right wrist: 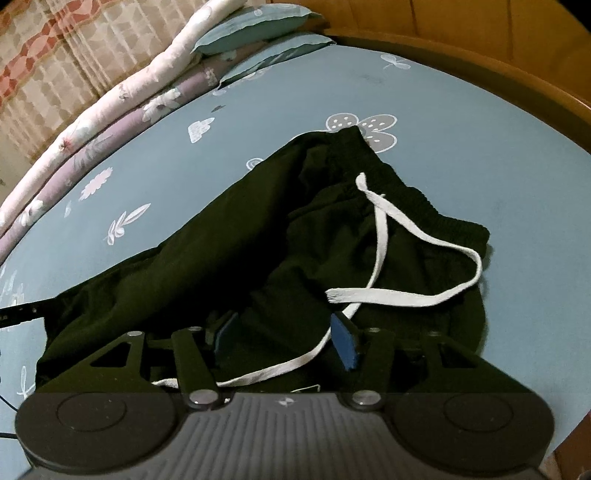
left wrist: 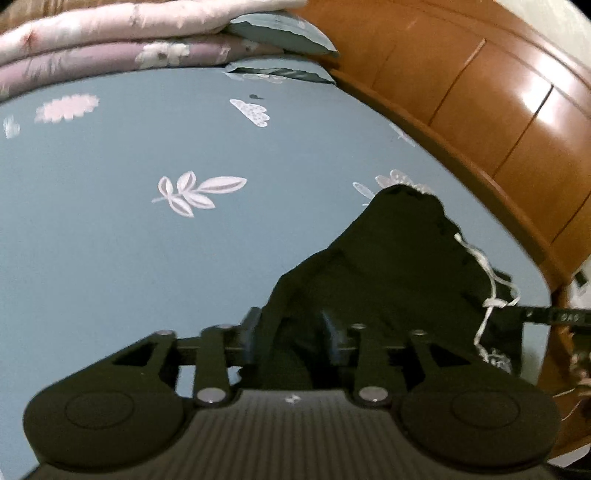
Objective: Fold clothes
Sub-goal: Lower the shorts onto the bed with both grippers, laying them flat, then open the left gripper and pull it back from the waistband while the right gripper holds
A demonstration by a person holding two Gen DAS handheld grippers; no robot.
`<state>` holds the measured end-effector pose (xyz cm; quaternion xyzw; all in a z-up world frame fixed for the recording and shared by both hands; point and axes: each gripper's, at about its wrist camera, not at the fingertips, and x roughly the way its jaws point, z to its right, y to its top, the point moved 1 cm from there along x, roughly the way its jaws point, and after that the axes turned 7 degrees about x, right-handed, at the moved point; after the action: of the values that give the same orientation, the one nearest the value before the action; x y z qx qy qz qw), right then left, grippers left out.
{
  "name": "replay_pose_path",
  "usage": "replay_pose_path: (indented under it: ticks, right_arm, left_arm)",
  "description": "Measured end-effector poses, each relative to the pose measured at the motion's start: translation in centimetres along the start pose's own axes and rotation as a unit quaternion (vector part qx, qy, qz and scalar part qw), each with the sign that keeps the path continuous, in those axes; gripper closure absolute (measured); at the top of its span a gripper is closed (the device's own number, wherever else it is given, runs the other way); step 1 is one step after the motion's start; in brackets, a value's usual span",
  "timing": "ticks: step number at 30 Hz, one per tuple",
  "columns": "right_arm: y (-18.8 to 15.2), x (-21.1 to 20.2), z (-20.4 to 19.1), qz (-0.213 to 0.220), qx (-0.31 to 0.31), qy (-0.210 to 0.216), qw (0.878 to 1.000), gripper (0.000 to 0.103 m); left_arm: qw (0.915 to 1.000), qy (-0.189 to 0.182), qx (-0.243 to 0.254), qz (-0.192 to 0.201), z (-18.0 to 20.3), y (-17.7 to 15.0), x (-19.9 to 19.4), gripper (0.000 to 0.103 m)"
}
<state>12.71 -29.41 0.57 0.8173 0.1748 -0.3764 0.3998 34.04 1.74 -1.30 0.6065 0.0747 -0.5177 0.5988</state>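
The left claw (left wrist: 291, 338) stands half open, with dark cloth of the black shorts (right wrist: 236, 243) between its fingers; whether the pads press on it I cannot tell. The right claw (right wrist: 284, 341) is also half open above the shorts, and the white drawstring (right wrist: 384, 295) runs between its fingers. Beyond both claws the shorts lie crumpled on the blue bedsheet (left wrist: 110, 240).

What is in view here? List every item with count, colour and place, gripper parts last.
shorts: one pair, black, crumpled on the bed sheet
drawstring: one, white, looped across the shorts
bed sheet: one, blue with pale leaf and flower prints, under everything
pillows: two, blue, stacked at the far end of the bed
quilts: two, pink and mauve floral, folded along the far edge
bed frame: one, brown wood, beside the sheet
left hand-held gripper: black, jaws apart over the shorts
right hand-held gripper: black with blue pads, jaws apart over shorts and drawstring
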Motion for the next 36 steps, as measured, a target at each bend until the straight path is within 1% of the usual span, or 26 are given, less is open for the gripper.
replay_pose_path:
  ticks: [2,4,7,8,9,10,11,12,13,15,17,22,25,27,30,36]
  right_arm:
    - [0.0,0.1,-0.5,-0.002,-0.006,0.0,1.0,0.043]
    - [0.0,0.1,-1.0,-0.003,-0.011,-0.001,1.0,0.043]
    - [-0.2,0.1,-1.7,-0.003,-0.016,-0.004,1.0,0.043]
    - [-0.3,0.1,-1.9,-0.004,-0.017,-0.006,1.0,0.042]
    - [-0.4,0.1,-2.2,-0.004,-0.018,-0.008,1.0,0.042]
    - [-0.4,0.1,-2.4,-0.005,-0.019,-0.01,1.0,0.042]
    - [-0.5,0.1,-2.7,-0.005,-0.019,-0.012,1.0,0.042]
    - [-0.7,0.1,-2.9,-0.006,-0.02,-0.015,1.0,0.042]
    - [-0.8,0.2,-3.1,-0.007,-0.02,-0.017,1.0,0.042]
    - [-1.1,0.3,-3.7,-0.009,-0.02,-0.022,1.0,0.042]
    - [-1.4,0.4,-4.4,-0.01,-0.021,-0.027,0.999,0.042]
    - [-1.9,-0.1,-5.7,-0.006,-0.025,-0.038,0.999,0.04]
    - [-2.1,-0.3,-5.8,-0.005,-0.024,-0.047,0.999,0.039]
    - [-2.2,-0.3,-5.8,-0.004,-0.02,-0.051,0.998,0.039]
    - [-2.3,-0.4,-5.8,-0.002,-0.018,-0.055,0.998,0.039]
    - [-2.5,-0.7,-5.2,0.0,-0.009,-0.062,0.998,0.039]
  left_arm:
    - [0.9998,-0.013,-0.013,-0.004,-0.6,-0.5,0.4,0.056]
    - [0.9995,-0.019,-0.02,-0.014,-1.2,-1.1,1.0,0.051]
    - [0.9989,-0.021,-0.028,-0.032,-2.1,-2.2,1.9,0.05]
    - [0.9986,-0.021,-0.032,-0.036,-2.3,-2.5,2.1,0.052]
    - [0.9986,-0.026,-0.03,-0.033,-2.4,-2.7,2.1,0.056]
    - [0.9987,-0.032,-0.027,-0.029,-2.5,-2.8,2.0,0.075]
    - [0.9986,-0.043,-0.02,-0.023,-2.5,-2.9,1.7,0.087]
    - [0.9984,-0.052,-0.013,-0.019,-2.5,-2.9,1.5,0.096]
    - [0.9984,-0.055,-0.001,-0.017,-2.3,-2.8,1.3,0.097]
    - [0.9988,-0.037,0.032,-0.01,-2.0,-2.3,1.0,0.099]
    - [0.9984,-0.026,0.05,-0.005,-2.2,-1.4,0.9,0.099]
    - [0.9977,-0.004,0.067,0.01,-3.9,1.8,0.8,0.099]
    - [0.9957,0.024,0.089,0.014,-4.5,4.1,1.2,0.099]
    - [0.9945,0.037,0.097,0.016,-5.0,5.4,1.7,0.099]
    - [0.9914,0.067,0.111,0.013,-5.8,7.3,2.5,0.099]
    - [0.987,0.112,0.114,0.009,-7.5,10.7,4.2,0.099]
